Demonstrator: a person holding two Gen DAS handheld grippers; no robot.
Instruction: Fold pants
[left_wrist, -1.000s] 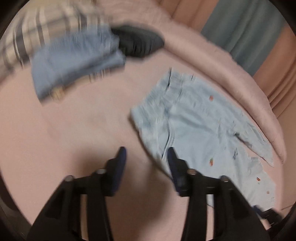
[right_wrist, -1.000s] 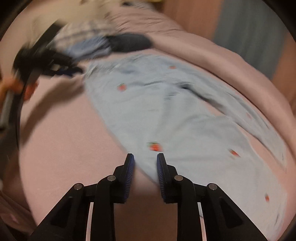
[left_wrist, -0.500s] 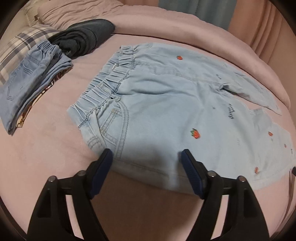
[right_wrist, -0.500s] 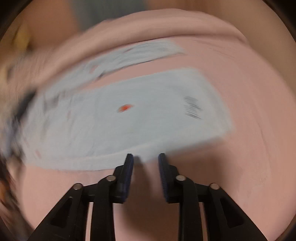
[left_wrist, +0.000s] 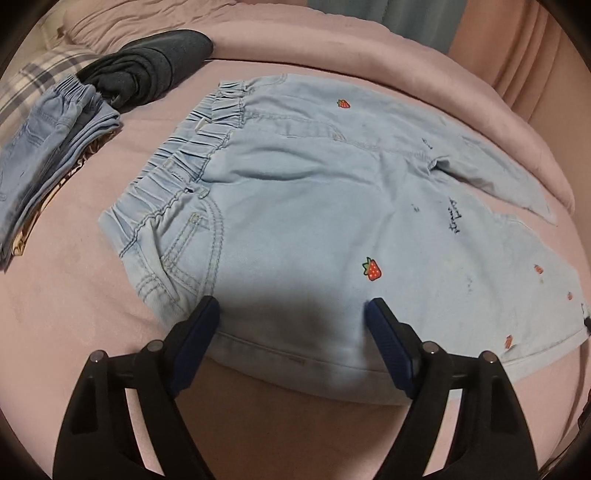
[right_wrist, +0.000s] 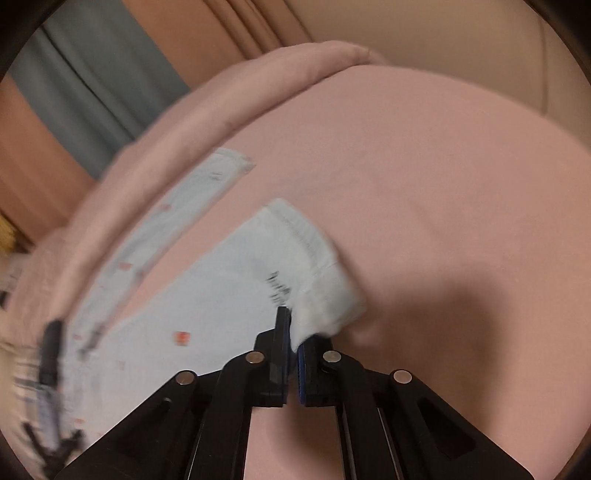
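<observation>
Light blue pants (left_wrist: 314, 206) with small strawberry patches lie flat on a pink bed, waistband at the left, legs spread to the right. My left gripper (left_wrist: 291, 314) is wide open, its fingers straddling the near side seam just below the front pocket, holding nothing. In the right wrist view the pants (right_wrist: 207, 295) run away to the left. My right gripper (right_wrist: 293, 332) is shut on the hem corner of the near leg, and the cloth bunches up at the pads. That view is motion blurred.
A stack of folded jeans (left_wrist: 44, 155) and a dark grey folded garment (left_wrist: 151, 70) lie at the far left on a plaid pillow. A rolled pink blanket (left_wrist: 369, 51) runs along the far edge. Curtains (right_wrist: 92, 96) hang behind the bed.
My left gripper opened wide and settled over the pants' near seam. My right gripper swung to the leg end and closed on the hem corner.
</observation>
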